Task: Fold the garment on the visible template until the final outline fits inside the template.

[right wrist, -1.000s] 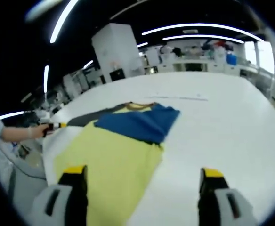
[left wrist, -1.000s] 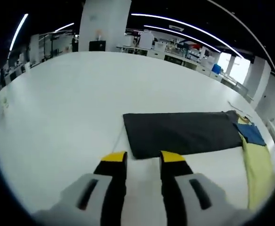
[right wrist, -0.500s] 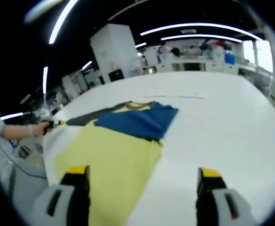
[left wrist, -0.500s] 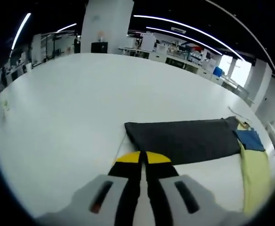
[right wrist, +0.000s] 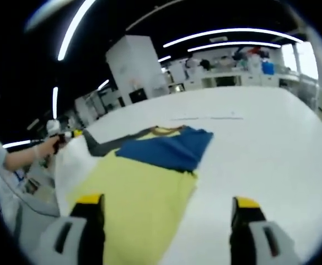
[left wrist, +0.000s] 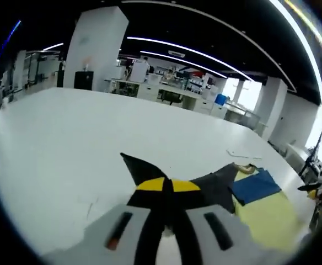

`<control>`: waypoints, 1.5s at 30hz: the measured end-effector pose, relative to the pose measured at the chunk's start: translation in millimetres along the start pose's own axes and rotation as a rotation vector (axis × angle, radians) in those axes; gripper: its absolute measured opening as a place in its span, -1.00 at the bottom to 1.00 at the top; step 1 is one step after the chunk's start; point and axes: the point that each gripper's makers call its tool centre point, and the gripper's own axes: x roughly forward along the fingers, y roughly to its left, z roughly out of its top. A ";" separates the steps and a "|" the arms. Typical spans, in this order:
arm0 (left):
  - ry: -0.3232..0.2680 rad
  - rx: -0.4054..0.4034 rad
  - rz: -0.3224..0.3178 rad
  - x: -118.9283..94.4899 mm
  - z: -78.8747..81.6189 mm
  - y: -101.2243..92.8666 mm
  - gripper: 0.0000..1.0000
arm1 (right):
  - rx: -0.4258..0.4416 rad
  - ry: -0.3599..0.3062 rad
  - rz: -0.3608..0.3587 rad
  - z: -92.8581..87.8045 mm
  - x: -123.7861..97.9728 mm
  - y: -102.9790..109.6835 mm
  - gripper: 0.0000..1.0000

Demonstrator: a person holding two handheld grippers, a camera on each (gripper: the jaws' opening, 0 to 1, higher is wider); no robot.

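White table (left wrist: 56, 138) lies bare and passable left of and beyond the garment (right wrist: 144, 182), the only thing lying on it, with open tabletop also to its right in the right gripper view.
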 end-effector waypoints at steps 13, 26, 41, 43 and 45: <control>0.031 0.040 -0.213 55.8 2.4 -111.8 -1.00 | 0.003 -0.004 0.001 -2.4 -6.7 2.3 0.89; 0.086 0.033 -0.373 110.0 -2.8 -202.8 -1.00 | 0.029 -0.017 -0.020 -4.8 -15.7 -2.6 0.87; 0.137 0.058 -0.545 141.9 -22.3 -298.1 -1.00 | 0.073 -0.013 -0.044 -21.3 -27.9 -7.0 0.86; 0.144 0.050 -0.563 146.0 -26.1 -311.7 -1.00 | 0.076 -0.011 -0.045 -23.1 -28.9 -7.0 0.85; 0.152 0.046 -0.582 150.3 -31.0 -319.9 -1.00 | 0.080 -0.012 -0.046 -24.3 -29.2 -7.5 0.85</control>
